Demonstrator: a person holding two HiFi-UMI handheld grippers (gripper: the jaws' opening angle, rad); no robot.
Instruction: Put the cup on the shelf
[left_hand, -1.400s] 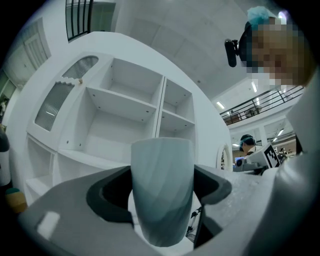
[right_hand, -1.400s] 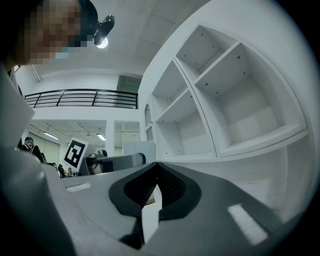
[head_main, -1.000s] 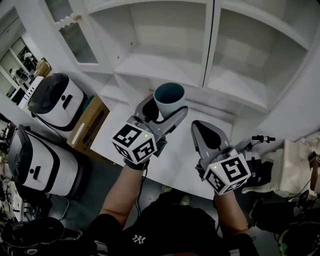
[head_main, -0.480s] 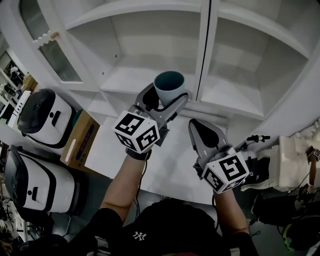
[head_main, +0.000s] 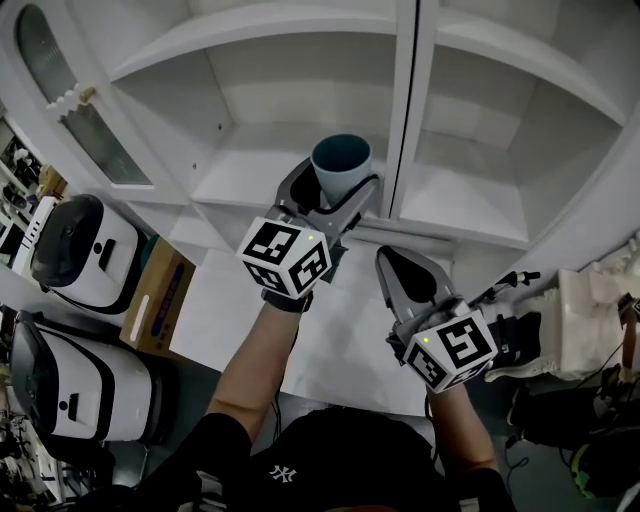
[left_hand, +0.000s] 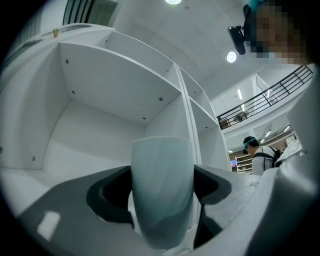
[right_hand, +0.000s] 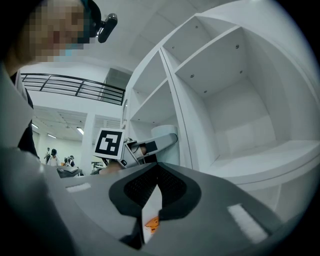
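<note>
Grips a smooth, tapered cup (head_main: 340, 165) with the left claw (head_main: 337, 190) — grey moulded jaws pressed against both its sides, pale blue-green wall outside, dark teal inside the round mouth. Holds it upright at the front of the white shelf (head_main: 250, 150), before the left compartment and just beside the vertical divider (head_main: 405, 100) (matt painted boards, small peg holes in the walls). Carries the right claw (head_main: 395, 265) lower, above the white bench (head_main: 230, 300) — ribbed black pads (right_hand: 140, 187) closed together on nothing.
</note>
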